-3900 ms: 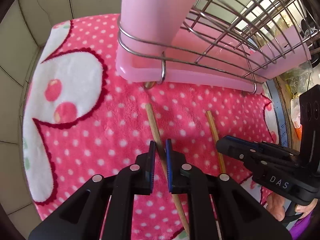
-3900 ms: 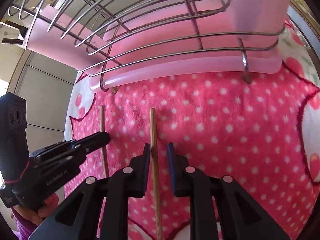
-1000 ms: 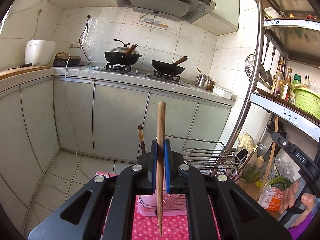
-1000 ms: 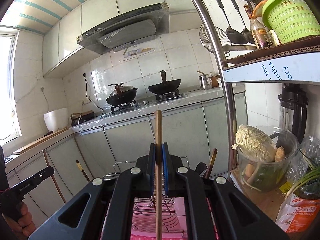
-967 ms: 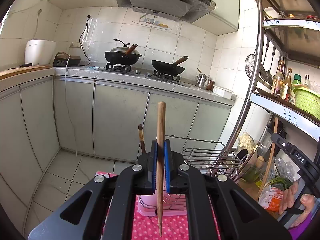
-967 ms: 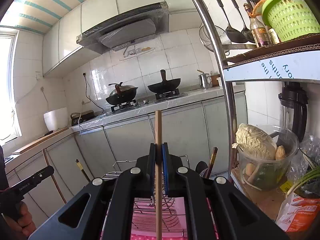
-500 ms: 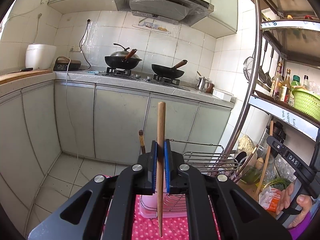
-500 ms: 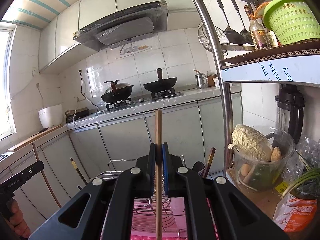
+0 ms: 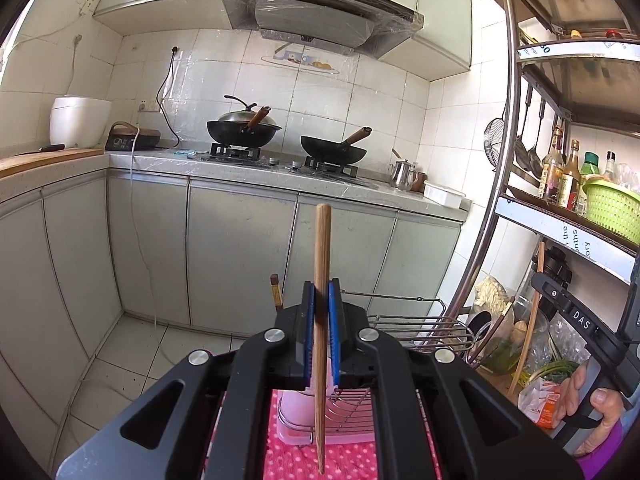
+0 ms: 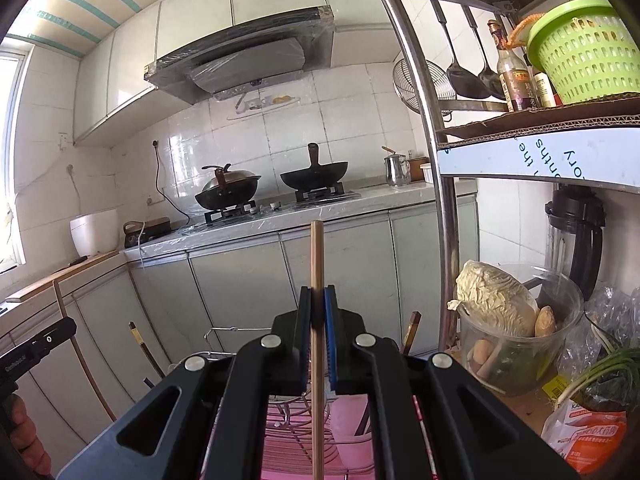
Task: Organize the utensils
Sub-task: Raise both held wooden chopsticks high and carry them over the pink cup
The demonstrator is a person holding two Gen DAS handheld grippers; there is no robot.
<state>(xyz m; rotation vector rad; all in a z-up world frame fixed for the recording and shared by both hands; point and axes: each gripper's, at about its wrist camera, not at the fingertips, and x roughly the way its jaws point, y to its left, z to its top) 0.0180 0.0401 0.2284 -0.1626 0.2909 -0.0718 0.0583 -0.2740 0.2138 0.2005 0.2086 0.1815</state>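
Note:
My left gripper (image 9: 321, 304) is shut on a light wooden chopstick (image 9: 322, 248), which stands upright between the blue pads. Below it are a wire dish rack (image 9: 404, 320) with a pink utensil cup (image 9: 296, 404), on a pink dotted cloth (image 9: 288, 460). My right gripper (image 10: 319, 308) is shut on a second wooden chopstick (image 10: 317, 256), also upright, above the rack (image 10: 224, 332) and pink cup (image 10: 352, 416). Dark chopsticks (image 10: 412, 332) stand in the cup. Each view shows the other gripper off to the side, with its stick.
A steel shelf post (image 10: 444, 240) rises just right of the rack. Behind it are a glass bowl with cabbage (image 10: 500, 308), bags and greens. A green basket (image 10: 584, 48) and bottles sit on the shelf above. Cabinets and a stove with two woks (image 9: 332, 148) lie ahead.
Some seconds ago both chopsticks lay on the pink cloth between open jaws. Now each is gripped and held upright above the rack. Over the last second the views hardly shift.

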